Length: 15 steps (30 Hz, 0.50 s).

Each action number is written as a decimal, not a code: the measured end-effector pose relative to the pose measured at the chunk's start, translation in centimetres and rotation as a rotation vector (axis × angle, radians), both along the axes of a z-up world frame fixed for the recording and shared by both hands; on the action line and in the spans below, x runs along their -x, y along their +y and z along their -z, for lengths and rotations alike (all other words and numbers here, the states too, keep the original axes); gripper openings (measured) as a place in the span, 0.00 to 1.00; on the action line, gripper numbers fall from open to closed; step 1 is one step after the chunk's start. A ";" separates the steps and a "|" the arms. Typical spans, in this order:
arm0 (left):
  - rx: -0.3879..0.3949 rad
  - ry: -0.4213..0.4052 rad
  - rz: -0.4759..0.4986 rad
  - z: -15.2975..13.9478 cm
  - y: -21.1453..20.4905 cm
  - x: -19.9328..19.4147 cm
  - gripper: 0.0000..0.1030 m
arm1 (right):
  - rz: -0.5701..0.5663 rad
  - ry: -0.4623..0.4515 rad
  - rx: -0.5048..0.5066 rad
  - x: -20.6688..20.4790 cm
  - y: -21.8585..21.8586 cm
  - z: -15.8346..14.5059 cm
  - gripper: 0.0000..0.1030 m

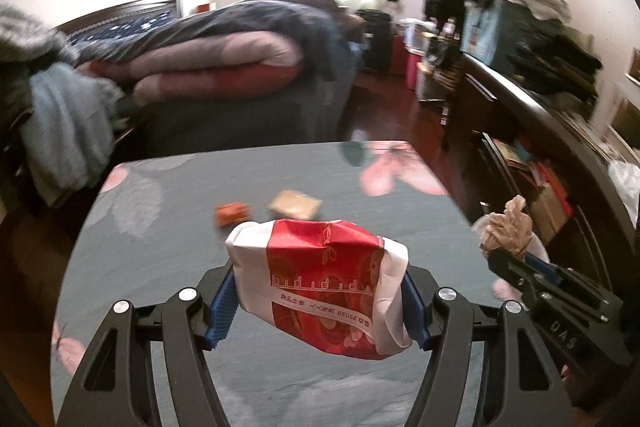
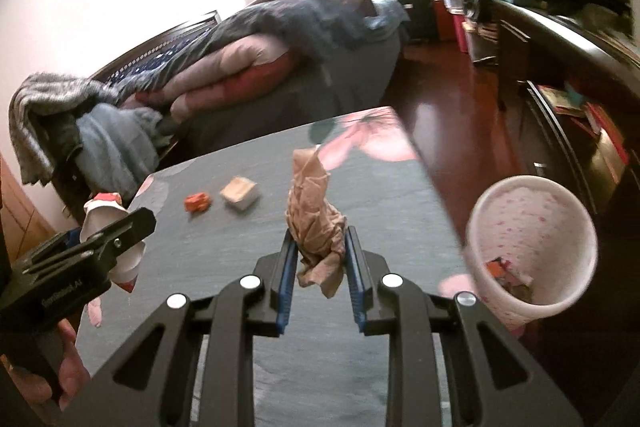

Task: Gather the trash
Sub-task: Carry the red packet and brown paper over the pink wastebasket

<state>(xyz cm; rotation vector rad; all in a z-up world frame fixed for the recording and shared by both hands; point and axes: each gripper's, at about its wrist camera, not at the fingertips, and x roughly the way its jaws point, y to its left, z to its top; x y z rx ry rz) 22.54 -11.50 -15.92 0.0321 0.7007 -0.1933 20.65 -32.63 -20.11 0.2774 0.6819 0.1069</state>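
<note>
My left gripper is shut on a crumpled red and white paper bag, held just above the grey flowered table. My right gripper is shut on a crumpled brown paper that sticks up between its blue pads. On the table farther off lie a small orange wrapper and a beige box. A pink bin with some trash at its bottom stands off the table's right edge, to the right of my right gripper. Each gripper also shows at the edge of the other's view.
A bed piled with quilts and clothes lies beyond the table. A dark dresser loaded with clothes runs along the right, with red wooden floor between. A hand holds the left gripper.
</note>
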 end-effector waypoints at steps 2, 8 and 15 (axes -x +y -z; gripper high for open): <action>-0.008 -0.004 0.037 -0.1 -2.2 -0.2 0.66 | 0.033 -0.005 -0.008 0.5 -1.8 0.1 0.25; -0.018 -0.008 0.135 -0.3 -8.0 -0.8 0.66 | 0.130 -0.002 -0.027 1.5 -7.2 1.0 0.25; -0.025 0.014 0.255 0.7 -15.4 -2.0 0.66 | 0.259 0.018 -0.025 2.3 -13.6 3.0 0.25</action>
